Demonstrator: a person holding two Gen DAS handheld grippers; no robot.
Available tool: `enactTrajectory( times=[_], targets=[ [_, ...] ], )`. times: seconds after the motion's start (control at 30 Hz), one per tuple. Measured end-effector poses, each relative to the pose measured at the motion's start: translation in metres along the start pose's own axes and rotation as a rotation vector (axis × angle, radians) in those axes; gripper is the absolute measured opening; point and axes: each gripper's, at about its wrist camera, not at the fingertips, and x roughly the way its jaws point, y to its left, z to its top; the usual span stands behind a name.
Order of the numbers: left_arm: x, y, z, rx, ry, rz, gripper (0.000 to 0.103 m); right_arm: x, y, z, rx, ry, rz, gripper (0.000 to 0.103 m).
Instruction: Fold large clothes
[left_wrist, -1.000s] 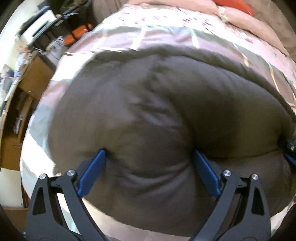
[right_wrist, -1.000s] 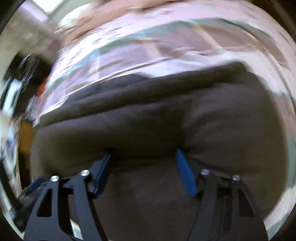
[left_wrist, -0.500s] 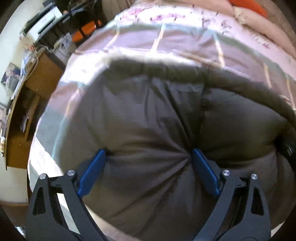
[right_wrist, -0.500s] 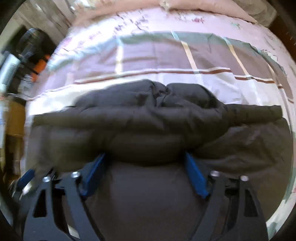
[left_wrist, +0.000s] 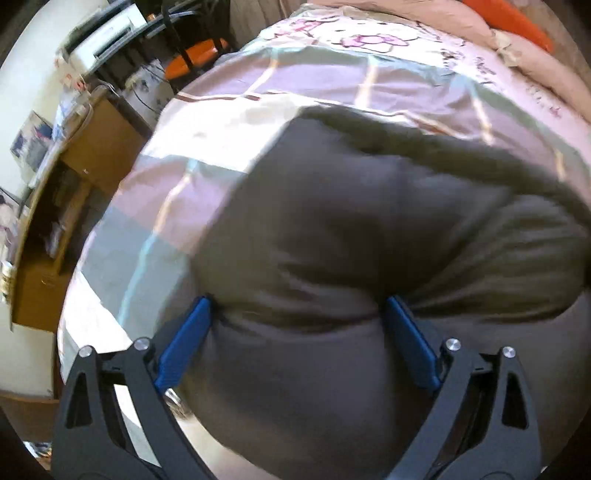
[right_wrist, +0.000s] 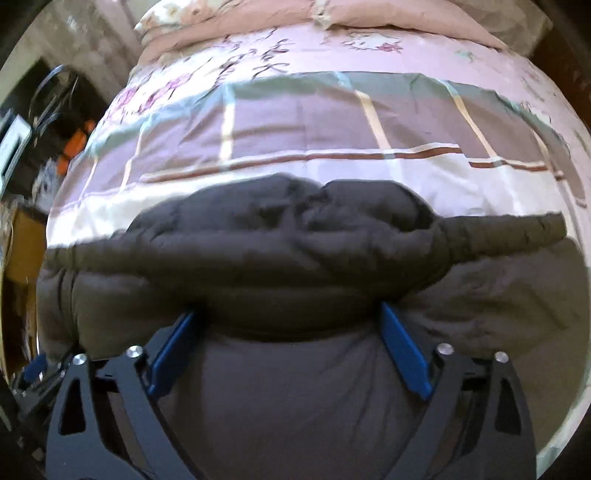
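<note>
While both the left tongs (left_wrist: 297, 306) and right tongs (right_wrist: 288, 317) stand wide, each straddling a thick fold of the dark padded jacket (right_wrist: 295, 251), carry it level across the bed (right_wrist: 295, 122)

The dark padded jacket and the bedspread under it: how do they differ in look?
The dark padded jacket is plain grey-brown; the bedspread is pale, with stripes and flowers. The jacket is puffy and bunched; the bedspread lies mostly flat. Both are soft fabric.
</note>
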Motion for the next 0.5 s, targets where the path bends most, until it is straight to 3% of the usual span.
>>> enactTrajectory(
  times=[0.07, 0.17, 0.27, 0.33, 0.4, 0.43, 0.5],
  targets=[
    [0.003, 0.032, 0.003, -0.053, 0.008, 0.018, 0.100, -0.005, -0.016, 0.006, 0.054, -0.044, 0.004, 0.095],
    [-0.015, 0.085, 0.002, -0.180, -0.012, -0.029, 0.099, -0.046, -0.038, -0.002, 0.141, -0.115, 0.058, 0.092],
    [-0.030, 0.098, -0.011, -0.134, -0.057, -0.023, 0.099, -0.081, -0.038, -0.033, 0.092, -0.144, 0.060, 0.092],
    [-0.024, 0.098, -0.026, -0.102, -0.040, -0.012, 0.099, -0.092, -0.036, -0.064, 0.067, -0.119, 0.070, 0.092],
    [-0.006, 0.091, -0.037, -0.079, 0.023, 0.000, 0.099, -0.078, -0.034, -0.089, 0.040, -0.056, -0.002, 0.092],
    [0.003, 0.090, -0.040, -0.095, 0.055, -0.014, 0.099, -0.064, -0.034, -0.100, 0.031, -0.019, -0.056, 0.092],
    [0.007, 0.091, -0.042, -0.139, 0.087, -0.042, 0.094, -0.049, -0.039, -0.107, 0.066, 0.001, -0.063, 0.092]
  ],
)
